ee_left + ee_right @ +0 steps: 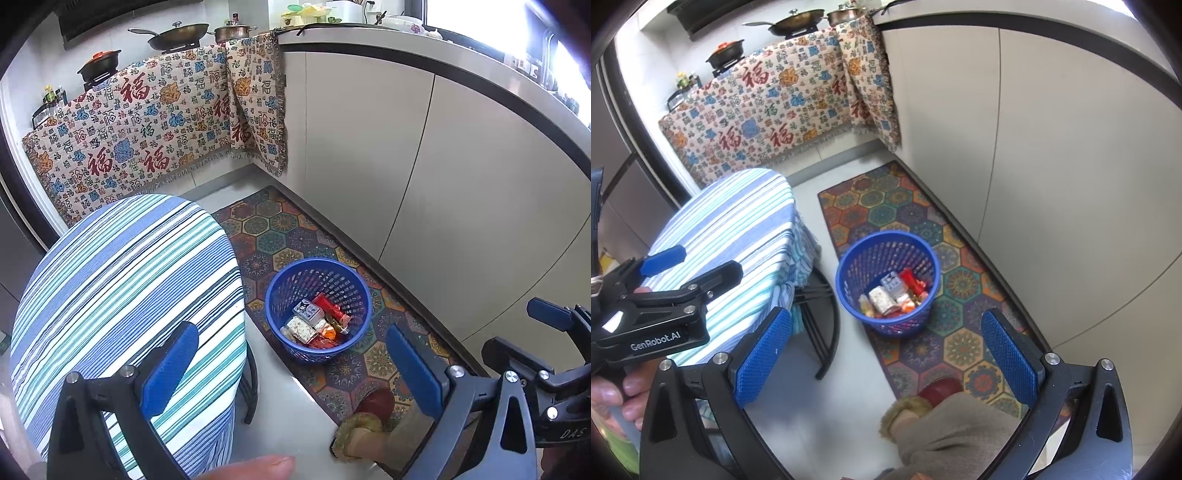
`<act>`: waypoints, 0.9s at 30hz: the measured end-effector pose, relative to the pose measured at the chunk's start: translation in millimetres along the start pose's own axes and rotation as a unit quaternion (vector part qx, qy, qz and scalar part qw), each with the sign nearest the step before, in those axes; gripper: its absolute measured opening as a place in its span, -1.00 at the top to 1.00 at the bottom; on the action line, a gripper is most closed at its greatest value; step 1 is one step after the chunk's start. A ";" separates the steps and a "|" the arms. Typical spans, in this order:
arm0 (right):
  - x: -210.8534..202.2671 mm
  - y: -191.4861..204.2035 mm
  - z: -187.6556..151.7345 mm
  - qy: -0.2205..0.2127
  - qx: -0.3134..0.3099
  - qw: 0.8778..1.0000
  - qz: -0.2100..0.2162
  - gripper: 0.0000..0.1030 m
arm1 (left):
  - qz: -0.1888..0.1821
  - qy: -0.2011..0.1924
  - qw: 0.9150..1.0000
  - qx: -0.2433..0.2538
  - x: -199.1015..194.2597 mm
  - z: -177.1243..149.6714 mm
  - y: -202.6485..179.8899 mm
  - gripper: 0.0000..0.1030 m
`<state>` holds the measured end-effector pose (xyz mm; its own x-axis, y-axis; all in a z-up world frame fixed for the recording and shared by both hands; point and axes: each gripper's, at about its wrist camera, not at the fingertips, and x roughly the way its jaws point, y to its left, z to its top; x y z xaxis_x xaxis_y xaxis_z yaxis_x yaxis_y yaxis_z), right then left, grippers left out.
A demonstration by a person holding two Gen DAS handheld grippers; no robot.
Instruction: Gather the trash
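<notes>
A blue mesh basket (275, 284) (846, 258) stands on the patterned rug beside the round table. It holds several pieces of trash (314, 321) (892, 295): small boxes and red wrappers. My left gripper (291, 373) hangs high above the floor, open, with nothing between its blue pads; the right wrist view shows it over the table's near edge (701, 266). My right gripper (886, 356) is also open and empty, above the floor short of the basket; its tips show at the right edge of the left wrist view (524, 332).
A round table with a striped cloth (129, 288) (738, 221) stands left of the basket on black legs (827, 332). The person's red slipper (375, 402) (940, 389) rests on the rug (280, 229). Pale cabinets (461, 184) line the right; a patterned blanket (147, 122) hangs below the stove.
</notes>
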<state>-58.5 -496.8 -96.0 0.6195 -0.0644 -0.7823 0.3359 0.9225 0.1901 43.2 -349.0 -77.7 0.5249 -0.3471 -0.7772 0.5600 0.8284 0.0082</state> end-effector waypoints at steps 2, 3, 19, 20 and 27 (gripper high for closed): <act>0.3 -0.3 -0.3 0.001 0.000 1.000 0.001 -0.99 | 0.000 0.000 1.000 0.000 0.3 0.7 -1.0 -1.00; 0.3 -1.0 -0.3 0.001 0.000 1.000 0.001 -0.99 | 0.000 0.000 1.000 0.001 0.3 0.7 -1.0 -1.00; 0.0 -3.2 0.6 0.000 -0.001 1.000 0.001 -0.99 | 0.002 0.002 1.000 0.000 1.2 0.5 -1.4 -1.00; -0.3 -3.4 1.0 0.000 -0.001 1.000 0.001 -0.99 | 0.002 0.002 1.000 0.000 1.2 0.5 -1.5 -1.00; -0.6 -2.8 1.3 0.001 -0.001 1.000 0.001 -0.99 | 0.002 0.002 1.000 0.001 0.8 0.0 -0.6 -1.00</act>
<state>-58.9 -499.8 -95.3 0.6194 -0.0623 -0.7826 0.3339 0.9231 0.1908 43.3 -349.7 -78.4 0.5245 -0.3424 -0.7795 0.5588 0.8292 0.0117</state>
